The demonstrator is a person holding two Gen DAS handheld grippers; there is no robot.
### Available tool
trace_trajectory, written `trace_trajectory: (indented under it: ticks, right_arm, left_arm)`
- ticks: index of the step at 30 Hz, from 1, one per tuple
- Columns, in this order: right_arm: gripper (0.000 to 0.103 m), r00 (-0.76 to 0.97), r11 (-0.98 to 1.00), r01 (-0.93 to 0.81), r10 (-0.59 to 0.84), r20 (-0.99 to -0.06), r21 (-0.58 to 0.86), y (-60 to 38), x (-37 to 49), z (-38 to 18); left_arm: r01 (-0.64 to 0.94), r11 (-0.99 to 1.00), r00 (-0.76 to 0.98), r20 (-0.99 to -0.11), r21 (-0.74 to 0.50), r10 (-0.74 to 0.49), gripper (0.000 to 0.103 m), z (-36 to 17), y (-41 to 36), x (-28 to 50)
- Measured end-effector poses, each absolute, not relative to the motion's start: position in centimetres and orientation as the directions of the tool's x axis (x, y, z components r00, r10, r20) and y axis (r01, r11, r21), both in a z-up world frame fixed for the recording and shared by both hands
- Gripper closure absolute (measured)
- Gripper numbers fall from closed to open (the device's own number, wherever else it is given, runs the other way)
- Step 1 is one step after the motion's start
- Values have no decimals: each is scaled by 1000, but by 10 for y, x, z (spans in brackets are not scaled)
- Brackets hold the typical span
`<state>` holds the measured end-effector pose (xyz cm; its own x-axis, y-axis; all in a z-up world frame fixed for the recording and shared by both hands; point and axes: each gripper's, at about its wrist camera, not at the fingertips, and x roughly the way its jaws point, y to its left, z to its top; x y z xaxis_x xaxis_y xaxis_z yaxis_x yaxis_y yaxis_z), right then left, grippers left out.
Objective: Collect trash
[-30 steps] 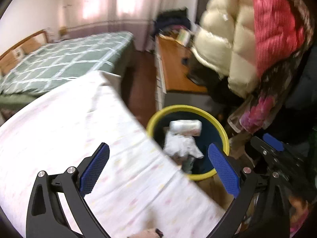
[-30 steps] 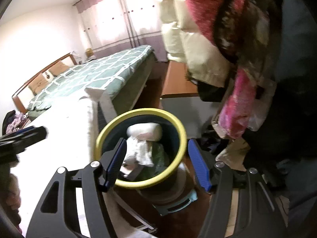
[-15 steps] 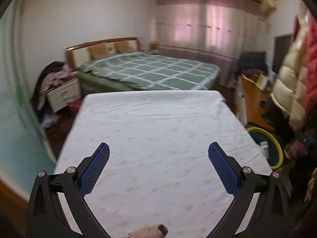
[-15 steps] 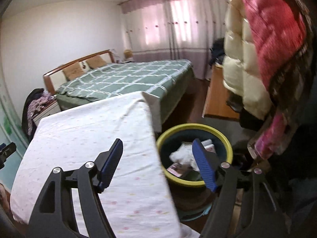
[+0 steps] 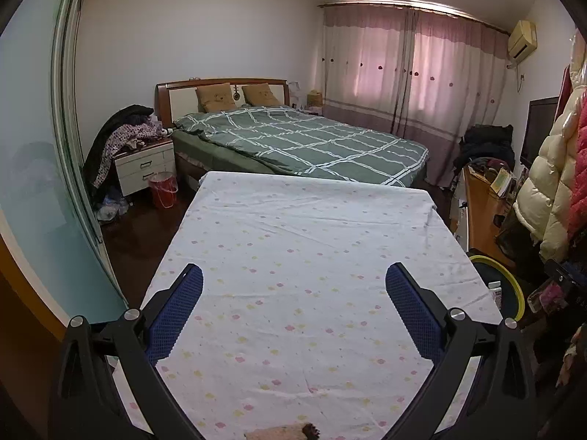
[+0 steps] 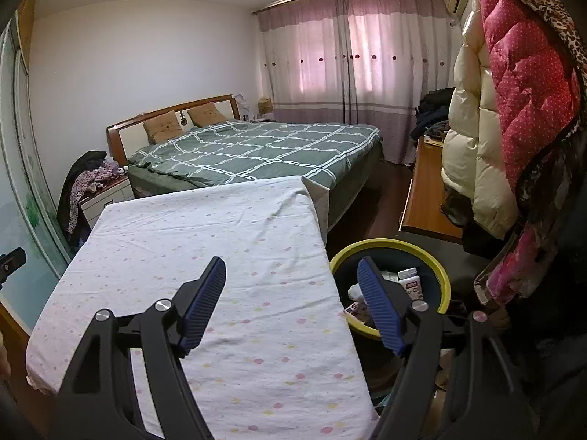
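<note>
A dark bin with a yellow rim (image 6: 445, 286) stands on the floor at the right edge of the cloth-covered table (image 6: 205, 227). Inside it lie a white bottle (image 6: 411, 286) and crumpled paper (image 6: 354, 289). My right gripper (image 6: 291, 259) is open and holds nothing, with one finger over the table edge and the other in front of the bin. My left gripper (image 5: 293, 267) hangs wide open and empty over the white dotted cloth (image 5: 312, 227). In the left wrist view only a slice of the bin (image 5: 513, 286) shows at the far right. No loose trash shows on the cloth.
A bed with a green checked cover (image 5: 301, 139) stands behind the table. A nightstand (image 5: 145, 167) and a red bucket (image 5: 163, 189) are at the left. A wooden desk (image 6: 425, 190) and hanging padded coats (image 6: 513, 91) crowd the right side by the bin.
The left gripper swung away from the bin to face the length of the table. The right gripper rose and drew back from over the bin, and its jaws stand wider.
</note>
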<state>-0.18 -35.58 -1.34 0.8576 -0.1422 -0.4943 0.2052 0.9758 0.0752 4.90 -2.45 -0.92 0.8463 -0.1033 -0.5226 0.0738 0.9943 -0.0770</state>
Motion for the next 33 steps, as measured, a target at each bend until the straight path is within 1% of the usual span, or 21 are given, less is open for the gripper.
trace_trajectory:
  ticks: [33]
  right_arm:
    - [32,858,976,201,-136,-495,80,-352,0,-15]
  left_arm:
    - [67,997,852,-518,-49,-83,5,-8,-32,50]
